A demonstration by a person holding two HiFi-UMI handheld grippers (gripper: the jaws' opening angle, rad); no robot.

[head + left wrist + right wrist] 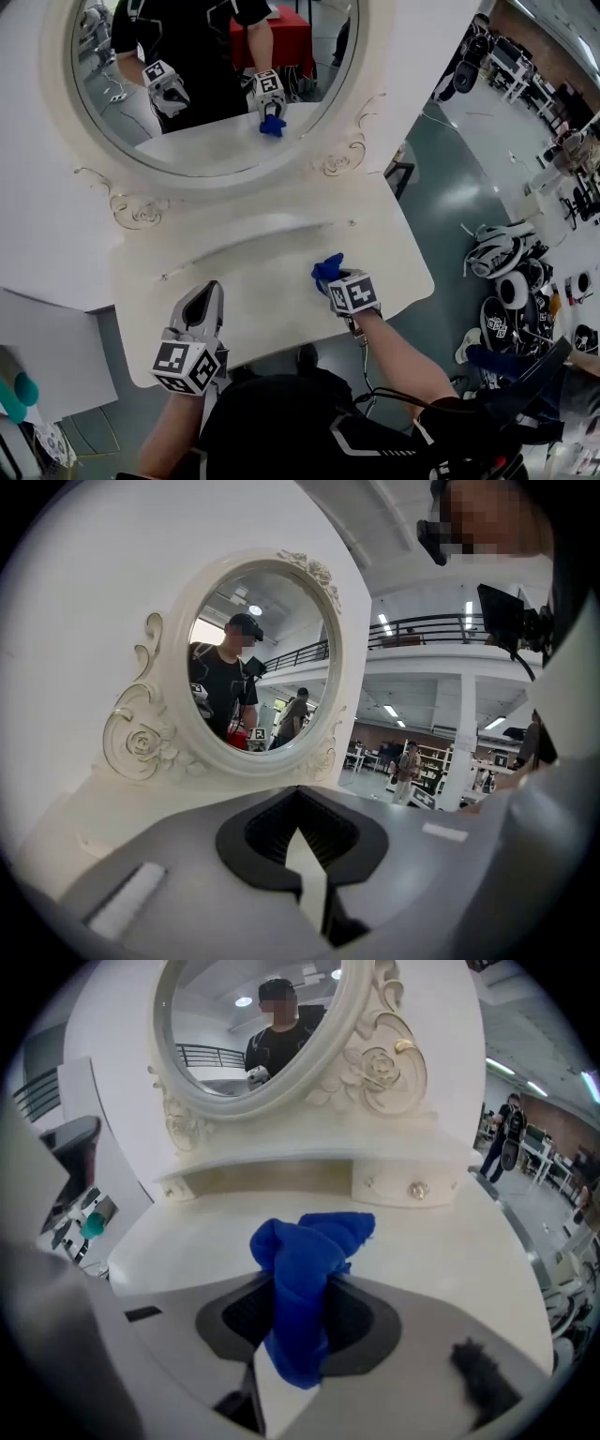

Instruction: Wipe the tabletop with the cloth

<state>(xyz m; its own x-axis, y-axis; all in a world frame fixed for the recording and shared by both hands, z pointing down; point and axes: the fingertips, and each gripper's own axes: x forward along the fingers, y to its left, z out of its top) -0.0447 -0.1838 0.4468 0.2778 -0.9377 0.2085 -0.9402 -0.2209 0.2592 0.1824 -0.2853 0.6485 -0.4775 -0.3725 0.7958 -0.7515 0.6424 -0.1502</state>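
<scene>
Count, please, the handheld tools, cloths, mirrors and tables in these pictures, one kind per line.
Tools: 2, the left tool and the right tool
Blue cloth: 1
Oval mirror: 1
White table: 1
Total: 5

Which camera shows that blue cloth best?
The right gripper view: the blue cloth fills its centre, bunched and clamped in the right gripper. The head view shows only a small blue tuft ahead of that gripper, plus its reflection in the mirror. The left gripper view misses it.
</scene>
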